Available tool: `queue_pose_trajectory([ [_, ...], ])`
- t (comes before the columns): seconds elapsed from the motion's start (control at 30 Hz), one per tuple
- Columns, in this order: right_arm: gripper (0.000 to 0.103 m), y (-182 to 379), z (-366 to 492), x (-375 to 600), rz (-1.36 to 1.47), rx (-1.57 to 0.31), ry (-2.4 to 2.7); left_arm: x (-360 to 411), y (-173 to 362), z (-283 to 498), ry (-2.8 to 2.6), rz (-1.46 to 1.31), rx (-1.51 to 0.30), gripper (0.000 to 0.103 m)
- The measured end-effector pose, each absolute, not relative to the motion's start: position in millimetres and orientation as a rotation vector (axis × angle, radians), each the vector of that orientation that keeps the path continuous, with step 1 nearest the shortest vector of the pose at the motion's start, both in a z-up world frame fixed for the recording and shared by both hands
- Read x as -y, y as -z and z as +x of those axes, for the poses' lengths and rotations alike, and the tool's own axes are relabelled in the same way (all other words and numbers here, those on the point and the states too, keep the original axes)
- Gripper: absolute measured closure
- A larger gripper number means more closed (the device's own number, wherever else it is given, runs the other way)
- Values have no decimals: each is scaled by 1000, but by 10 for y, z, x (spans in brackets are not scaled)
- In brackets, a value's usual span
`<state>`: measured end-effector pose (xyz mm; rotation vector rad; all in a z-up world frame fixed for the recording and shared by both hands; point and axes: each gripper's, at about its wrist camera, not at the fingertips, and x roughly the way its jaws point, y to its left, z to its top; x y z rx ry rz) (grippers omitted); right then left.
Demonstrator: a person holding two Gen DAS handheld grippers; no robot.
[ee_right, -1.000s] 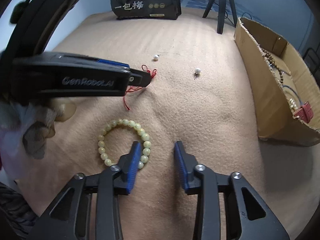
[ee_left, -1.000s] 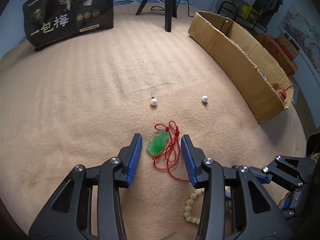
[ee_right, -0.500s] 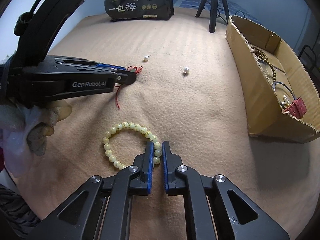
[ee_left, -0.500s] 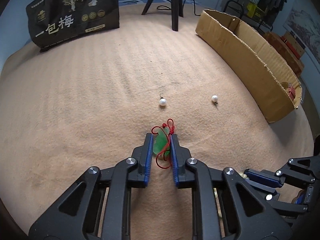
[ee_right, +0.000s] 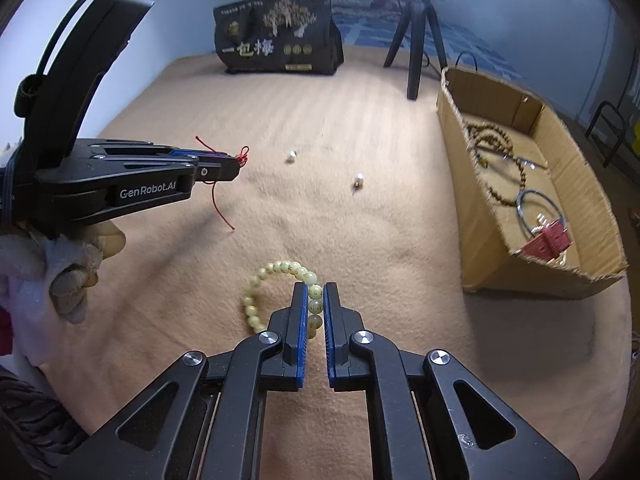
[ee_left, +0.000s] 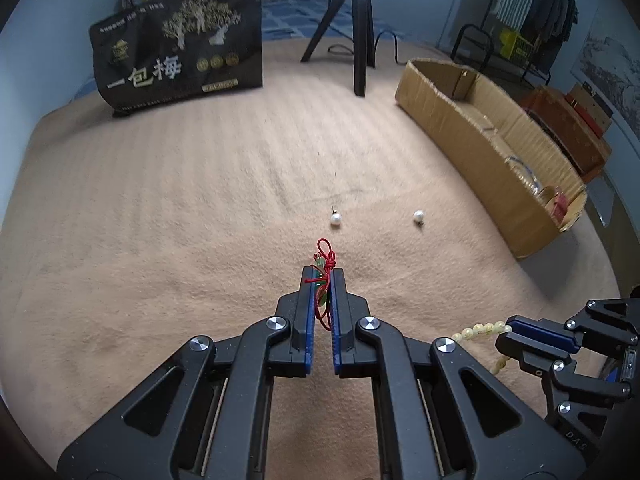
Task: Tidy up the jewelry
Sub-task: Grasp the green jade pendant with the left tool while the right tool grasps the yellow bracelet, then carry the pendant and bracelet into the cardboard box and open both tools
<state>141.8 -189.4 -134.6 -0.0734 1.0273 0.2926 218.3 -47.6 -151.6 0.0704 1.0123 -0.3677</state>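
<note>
My left gripper (ee_left: 322, 271) is shut on the green pendant (ee_left: 321, 294) with its red cord (ee_left: 325, 251), lifted off the beige blanket; the cord's loose end (ee_right: 219, 206) dangles below the left gripper (ee_right: 236, 166) in the right wrist view. My right gripper (ee_right: 316, 286) is shut on the pale yellow bead bracelet (ee_right: 280, 270), whose loop hangs to the left of the fingers. The bracelet (ee_left: 480, 328) shows at the lower right of the left wrist view. Two pearl earrings (ee_left: 335, 219) (ee_left: 418, 215) lie on the blanket ahead.
An open cardboard box (ee_right: 576, 200) at the right holds brown bead strands, a bangle and a red item. A black printed bag (ee_left: 176, 60) and a tripod (ee_left: 356, 28) stand at the far edge of the blanket. A gloved hand (ee_right: 68, 268) holds the left gripper.
Both grippers went from open to shut, the left on the green pendant, the right on the bead bracelet. Both have risen a little, lifting their pieces off the blanket.
</note>
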Motion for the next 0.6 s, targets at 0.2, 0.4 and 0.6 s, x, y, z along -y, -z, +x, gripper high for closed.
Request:
queue_pose_trajectory([
  [0.2,97,1119,1382,1968,-70,-977,-290,433,1334,2123,365,30,-979,99],
  [0.4,97,851,1459,2147,-57,-913,-255,492,1089,2045,389,-5,-932,99],
  [0.6,97,603,1561,2402,-26,-860,-200,643,821,1988,428,-33,-881,99],
])
